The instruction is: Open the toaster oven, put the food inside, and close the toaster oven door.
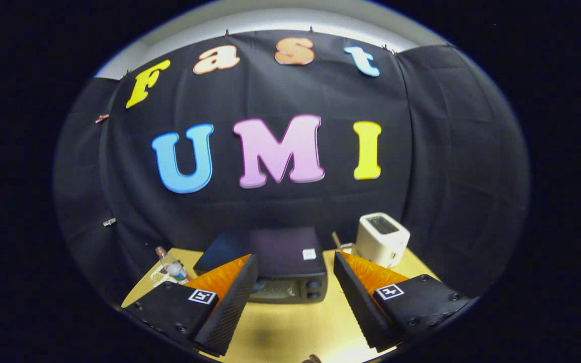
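A black toaster oven (284, 267) stands on the yellow table (290, 327), seen from above and in front, with its door upright and shut and two knobs at the right of its front. My gripper (295, 287) is open, with nothing between its fingers. It hovers above the table on the near side of the oven, which shows in the gap just beyond the fingertips. A small brown thing (312, 359) peeks in at the table's near edge; I cannot tell what it is.
A white pop-up toaster (381, 239) stands to the right of the oven at the back of the table. A clear bottle (172, 266) lies on a small pad left of the oven. Black cloth walls close in the table behind and on both sides.
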